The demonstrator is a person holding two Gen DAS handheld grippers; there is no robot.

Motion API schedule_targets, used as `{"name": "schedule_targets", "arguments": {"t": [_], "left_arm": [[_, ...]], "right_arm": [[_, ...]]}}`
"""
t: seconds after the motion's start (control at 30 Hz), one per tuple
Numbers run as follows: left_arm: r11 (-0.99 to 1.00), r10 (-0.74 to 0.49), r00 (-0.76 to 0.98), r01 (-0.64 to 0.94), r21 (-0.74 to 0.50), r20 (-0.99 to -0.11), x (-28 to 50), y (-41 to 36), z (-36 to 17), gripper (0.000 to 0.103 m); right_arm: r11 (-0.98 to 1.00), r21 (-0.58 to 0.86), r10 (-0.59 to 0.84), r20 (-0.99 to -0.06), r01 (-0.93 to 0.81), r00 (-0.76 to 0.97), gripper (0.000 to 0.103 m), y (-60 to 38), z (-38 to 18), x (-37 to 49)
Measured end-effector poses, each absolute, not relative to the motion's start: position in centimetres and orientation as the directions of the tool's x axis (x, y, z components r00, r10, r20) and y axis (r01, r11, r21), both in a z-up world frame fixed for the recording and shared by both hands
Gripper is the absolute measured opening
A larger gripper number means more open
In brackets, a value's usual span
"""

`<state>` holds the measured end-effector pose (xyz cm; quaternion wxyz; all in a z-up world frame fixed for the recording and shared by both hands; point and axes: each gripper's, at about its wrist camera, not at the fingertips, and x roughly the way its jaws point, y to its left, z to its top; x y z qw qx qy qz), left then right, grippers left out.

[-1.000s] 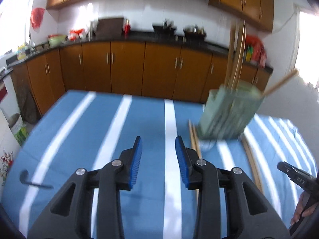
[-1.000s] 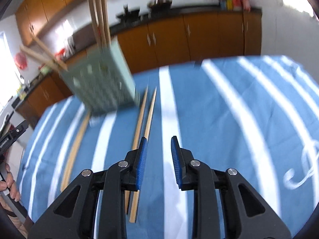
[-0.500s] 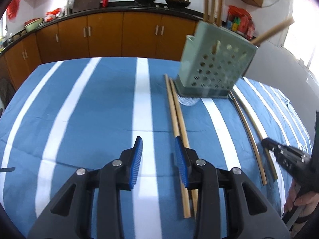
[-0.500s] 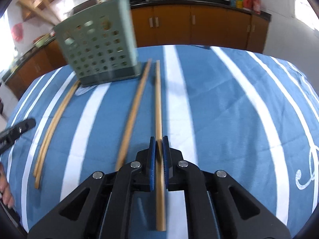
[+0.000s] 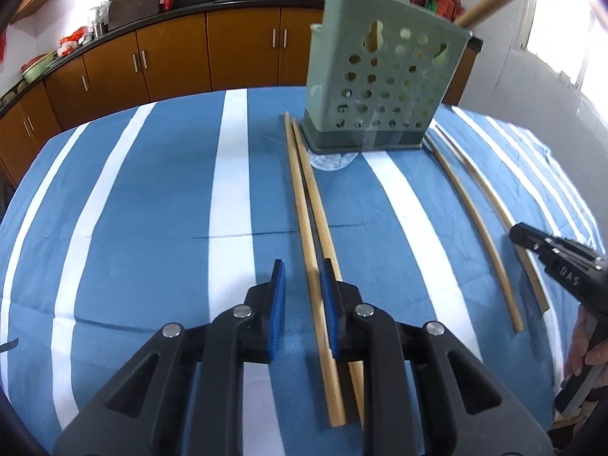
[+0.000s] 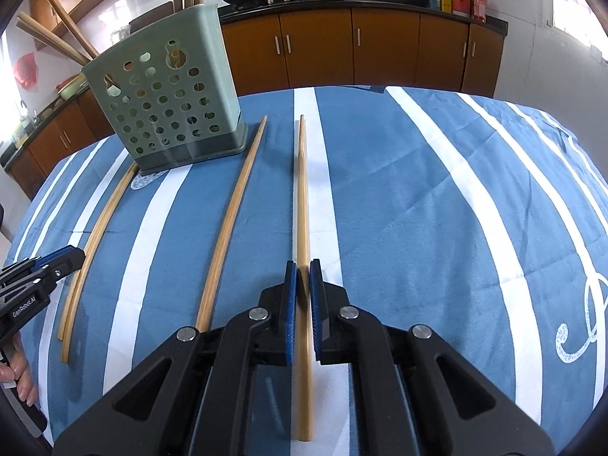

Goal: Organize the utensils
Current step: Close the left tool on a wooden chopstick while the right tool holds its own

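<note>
Chopsticks are what this job is about: long, thin wooden sticks that lie on the blue and white striped cloth (image 5: 159, 190). In the right wrist view, the right gripper (image 6: 303, 266) has its jaws shut tight on one chopstick (image 6: 301, 190), near the end closest to the camera, and the stick points toward 12 o'clock. In the left wrist view, the left gripper (image 5: 301, 269) is closing its jaws, with a chopstick (image 5: 304, 205) between them; the pads do not look pressed on it yet. A second stick (image 5: 317, 197) lies just beside it, under the right-hand finger. The green holder with holes (image 5: 383, 83) stands at about 1 o'clock, with more sticks poking out the top. These sticks look light, stiff and smooth, so they may roll or slip. Holding one near its end may let it tip; a hold nearer the middle seems steadier.
</note>
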<state>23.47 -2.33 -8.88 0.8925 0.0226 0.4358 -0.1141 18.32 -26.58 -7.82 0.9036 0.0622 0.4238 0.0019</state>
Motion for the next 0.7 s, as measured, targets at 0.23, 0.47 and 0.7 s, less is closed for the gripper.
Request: {"name": "schedule_targets", "arguments": {"t": [0.23, 0.47, 0.7], "left_arm": [[0.98, -0.144, 0.613, 0.199, -0.025, -0.777, 24.0, -3.2, -9.0, 0.013], [0.995, -0.1, 0.613, 0.073, -0.069, -0.784, 24.4, 0.8, -8.9, 0.008], [0.993, -0.115, 0.62, 0.053, -0.105, -0.776, 24.1, 2.8, -8.9, 0.011]], "right_arm": [[0.994, 0.11, 0.071, -0.77, 0.022, 0.634, 0.008, -25.7, -7.8, 18.3], [0.996, 0.068, 0.017, -0.768, 0.056, 0.64, 0.008, -27.2, -7.8, 18.9], [0.99, 0.088, 0.0, -0.768, 0.106, 0.64, 0.008, -29.3, -7.9, 19.1]]}}
